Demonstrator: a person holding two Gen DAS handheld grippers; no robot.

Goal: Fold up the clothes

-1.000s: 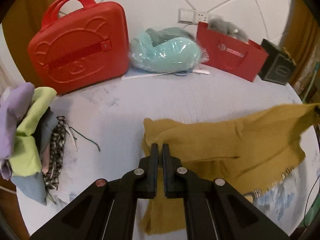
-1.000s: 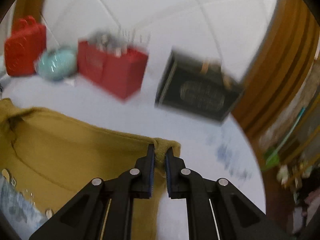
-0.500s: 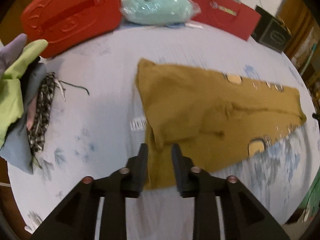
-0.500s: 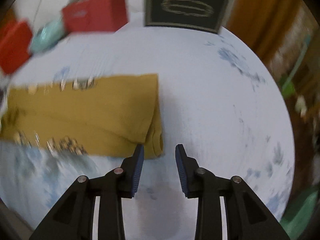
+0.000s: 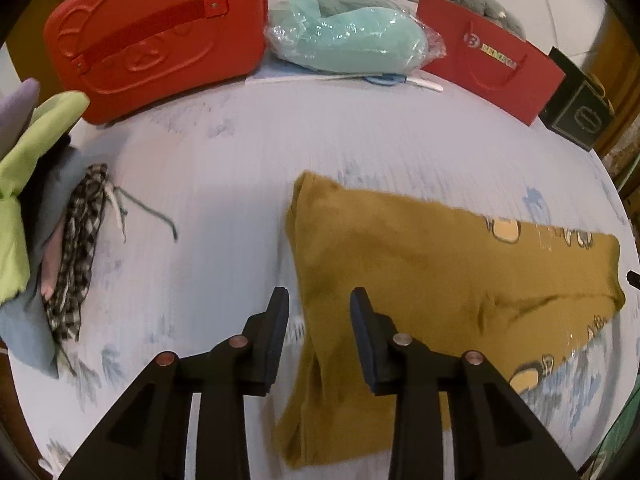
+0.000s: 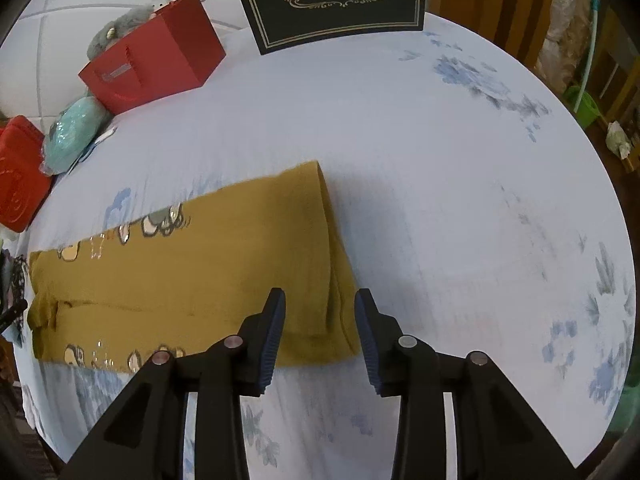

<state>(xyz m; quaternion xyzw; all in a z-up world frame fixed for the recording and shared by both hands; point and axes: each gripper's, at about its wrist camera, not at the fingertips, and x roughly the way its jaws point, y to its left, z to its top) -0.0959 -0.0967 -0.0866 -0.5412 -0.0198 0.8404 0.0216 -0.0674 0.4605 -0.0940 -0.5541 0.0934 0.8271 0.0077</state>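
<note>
Both grippers have let go: the left gripper (image 5: pixel 318 312) and the right gripper (image 6: pixel 319 314) now hover with their tongs spread wide and holding nothing, one over each end of the mustard shirt (image 5: pixel 440 280), which lies folded into a long flat band on the pale flowered tablecloth (image 5: pixel 220 184). A second ago each pair of tongs was pressed together on a corner of the shirt, which hung lifted above the cloth; half a second ago they were already parting. That fold looks laid, and another fold across the band probably comes next. Left of the shirt waits a heap of unfolded clothes (image 5: pixel 36 208) (green, grey, checked); beyond the shirt stands a red case (image 5: pixel 160 28).
</note>
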